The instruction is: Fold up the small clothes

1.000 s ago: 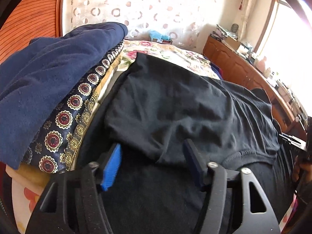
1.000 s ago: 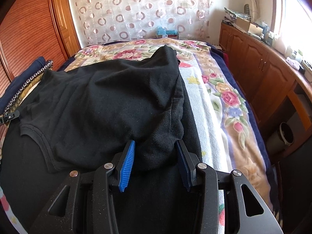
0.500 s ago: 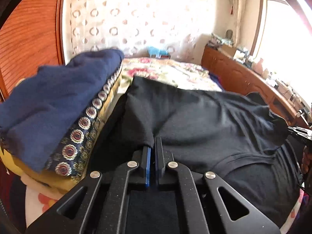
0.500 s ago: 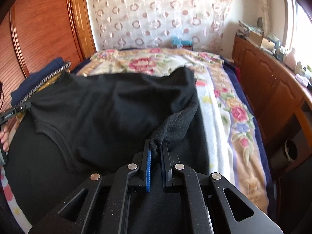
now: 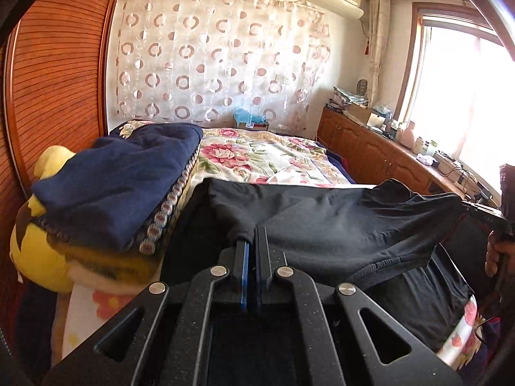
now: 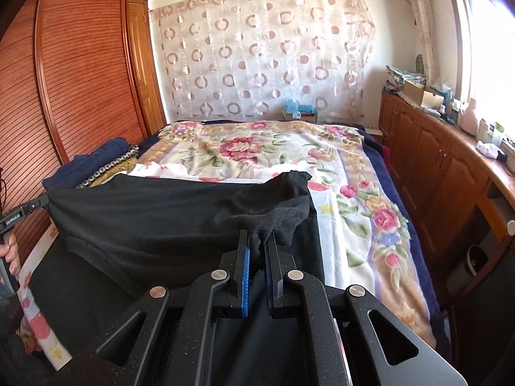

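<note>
1. Both claws are now clamped on cloth: the left gripper (image 5: 250, 241) has its jaws pressed together on a bunched corner of the black garment (image 5: 338, 225), and the right gripper (image 6: 257, 241) pinches the opposite corner, a thick wad of fabric squeezed between its pads.
2. A second ago each pair of jaws stood apart, straddling the garment's near edge while it lay flat on the bed; they have just closed, and the fabric sits between them in both views.
3. Since then the near edge has come up off the dark cloth (image 6: 80, 289) underneath. It now hangs as a taut span between the two grippers, while the far part still rests on the floral bedspread (image 6: 257, 151).
4. In the left wrist view the person's right hand (image 5: 497, 252) shows at the far end of the span; in the right wrist view the left hand (image 6: 9, 251) shows likewise, so the corners are held well apart.
5. My reading: the grasp step is done and the fold itself is beginning. The lifted edge likely needs carrying forward over the resting half.
6. Risk: the right grip holds a bulky bunch, so the edge may land uneven.
7. The stack of folded clothes (image 5: 122, 193), navy on top, sits beside the garment on the left, apart from it.
</note>
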`<state>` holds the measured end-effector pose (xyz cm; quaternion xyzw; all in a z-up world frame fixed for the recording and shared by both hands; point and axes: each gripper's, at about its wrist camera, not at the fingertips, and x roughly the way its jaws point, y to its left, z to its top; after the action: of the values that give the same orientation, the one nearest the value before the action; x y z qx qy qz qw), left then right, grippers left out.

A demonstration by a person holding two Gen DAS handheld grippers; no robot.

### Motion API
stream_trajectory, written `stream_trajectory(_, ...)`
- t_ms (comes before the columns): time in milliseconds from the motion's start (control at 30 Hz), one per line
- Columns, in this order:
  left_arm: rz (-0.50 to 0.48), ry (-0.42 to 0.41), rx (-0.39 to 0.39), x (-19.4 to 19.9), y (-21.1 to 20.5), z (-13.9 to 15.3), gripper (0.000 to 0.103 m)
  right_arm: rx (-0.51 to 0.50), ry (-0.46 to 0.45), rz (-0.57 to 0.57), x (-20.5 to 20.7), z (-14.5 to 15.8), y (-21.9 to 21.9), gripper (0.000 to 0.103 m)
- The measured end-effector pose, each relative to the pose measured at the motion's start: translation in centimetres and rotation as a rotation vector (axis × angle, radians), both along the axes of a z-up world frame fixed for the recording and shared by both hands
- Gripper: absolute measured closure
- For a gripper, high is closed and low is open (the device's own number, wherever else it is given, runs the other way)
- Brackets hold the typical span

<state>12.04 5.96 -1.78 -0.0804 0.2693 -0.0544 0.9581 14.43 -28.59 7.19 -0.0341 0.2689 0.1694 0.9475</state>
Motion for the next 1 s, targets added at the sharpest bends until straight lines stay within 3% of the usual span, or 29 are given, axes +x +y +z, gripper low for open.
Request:
stream_trajectory(233,-0.006,0.013,0.011,-4.2,-0.7,-1.5,0.099,-0.006,0.010,-0.009,-3.9,-1.9,-0.8,0.096)
stream_trajectory(600,-0.016,0.033,0.030,-9.0,-1.1,-2.1,0.099,0.023,0.029,-0.030,-10.7,-2.2,-2.8,0.096)
stream_trajectory(1000,-0.014,0.158,0.042,-9.8,-0.8,-6.3,0.099,-0.023,0.137,-0.055,-9.8,-4.1,-2.4,0.096)
